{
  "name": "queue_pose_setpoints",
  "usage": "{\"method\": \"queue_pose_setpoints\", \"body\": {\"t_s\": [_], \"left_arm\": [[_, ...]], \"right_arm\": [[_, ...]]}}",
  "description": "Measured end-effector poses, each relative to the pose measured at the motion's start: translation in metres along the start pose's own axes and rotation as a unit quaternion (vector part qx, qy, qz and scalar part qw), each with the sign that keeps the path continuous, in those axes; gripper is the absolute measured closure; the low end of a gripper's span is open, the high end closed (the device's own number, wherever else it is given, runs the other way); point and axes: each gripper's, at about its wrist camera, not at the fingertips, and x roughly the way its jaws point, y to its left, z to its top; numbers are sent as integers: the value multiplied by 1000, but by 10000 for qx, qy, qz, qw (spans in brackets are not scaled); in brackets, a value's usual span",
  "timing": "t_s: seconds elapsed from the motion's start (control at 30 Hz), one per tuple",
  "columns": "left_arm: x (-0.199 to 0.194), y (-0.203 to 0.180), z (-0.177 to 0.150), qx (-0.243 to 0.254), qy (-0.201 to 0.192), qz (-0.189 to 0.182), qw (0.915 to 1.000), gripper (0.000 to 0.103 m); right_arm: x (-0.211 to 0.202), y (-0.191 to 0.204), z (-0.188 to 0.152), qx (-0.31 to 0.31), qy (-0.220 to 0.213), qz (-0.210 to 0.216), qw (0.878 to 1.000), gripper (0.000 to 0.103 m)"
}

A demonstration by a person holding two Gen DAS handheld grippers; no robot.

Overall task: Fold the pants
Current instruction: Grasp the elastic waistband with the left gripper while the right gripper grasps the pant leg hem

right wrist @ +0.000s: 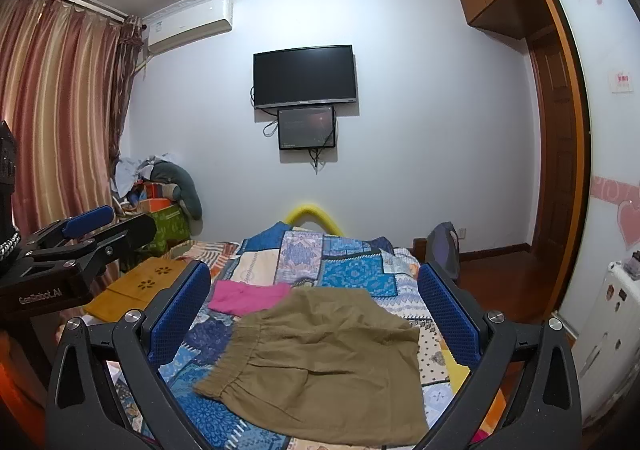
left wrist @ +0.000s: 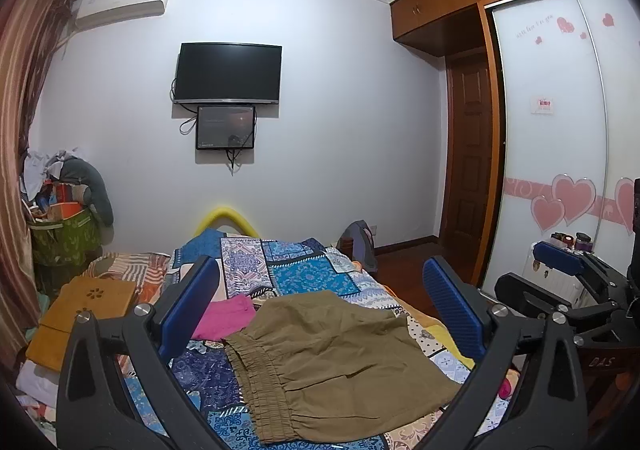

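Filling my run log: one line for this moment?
left gripper: open, empty | right gripper: open, empty | khaki pants: folded on patchwork quilt, beside pink garment

My two grippers hang apart above the bed, nothing between their spread fingers. Below, khaki pants (right wrist: pixel 328 362) lie flat with bare quilt (right wrist: pixel 352 274) beyond. A pink garment (right wrist: pixel 248 298) touches their far-left corner; a wooden tray (right wrist: pixel 132 290) blocks the left.

Patchwork bedspread (left wrist: pixel 296 274) covered the bed, pink garment (left wrist: pixel 228 316) lying on it, wooden lap tray (left wrist: pixel 84 310) at its left edge. Wall had a dark TV (left wrist: pixel 228 72), smaller screen (left wrist: pixel 226 127) just below, AC unit (left wrist: pixel 122 2) near striped curtains (right wrist: pixel 60 110).
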Motion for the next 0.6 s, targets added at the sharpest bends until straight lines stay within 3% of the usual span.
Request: {"method": "queue_pose_setpoints", "body": {"t_s": [0.37, 0.5, 0.6], "left_arm": [[54, 3, -9, 165, 417, 57, 9990, 0], [94, 16, -20, 272, 792, 181, 9963, 0], [134, 34, -37, 337, 1319, 178, 9905, 0]], "right_arm": [[35, -23, -13, -341, 379, -321, 9982, 0], [60, -43, -28, -408, 751, -523, 9950, 0], [83, -65, -45, -423, 1150, -713, 9899, 0]]}}
